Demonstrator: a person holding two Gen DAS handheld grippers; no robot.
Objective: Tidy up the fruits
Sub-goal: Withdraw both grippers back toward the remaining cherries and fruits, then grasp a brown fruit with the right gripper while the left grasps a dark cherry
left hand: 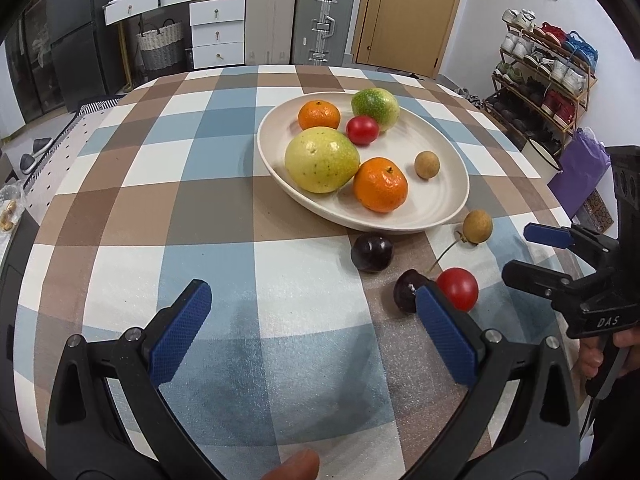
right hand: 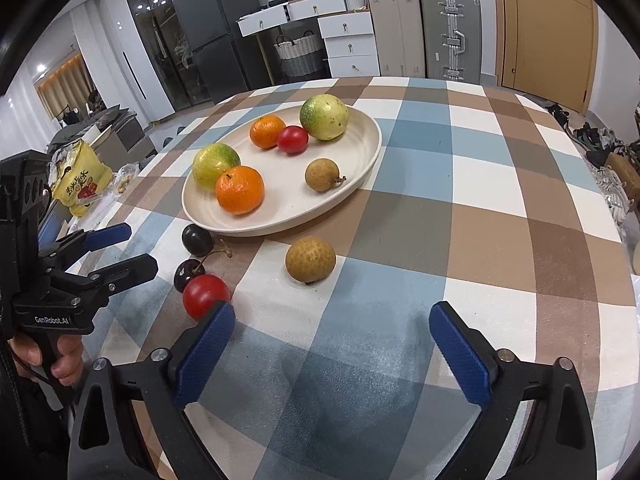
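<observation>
A cream plate (left hand: 432, 196) (right hand: 288, 200) on the checked tablecloth holds two oranges, two yellow-green fruits, a red tomato and a small longan. In front of the plate, on the cloth, lie two dark cherries (left hand: 372, 252) (left hand: 408, 290), a red tomato (left hand: 460, 288) (right hand: 204, 294) and a longan (left hand: 477, 221) (right hand: 310, 259). My left gripper (left hand: 312, 320) is open over bare cloth, its right finger just in front of the nearer cherry and the tomato. The right gripper (right hand: 334, 344) is open too, nothing between its fingers, the longan ahead and the tomato by its left finger.
Each gripper shows in the other's view, with the left gripper (right hand: 140, 248) at the left and the right gripper (left hand: 520, 252) at the right. A yellow snack bag (right hand: 80, 184) lies beyond the table's left edge. A shoe rack (left hand: 544, 76), suitcases (left hand: 324, 20) and a purple bag (left hand: 580, 172) stand around the table.
</observation>
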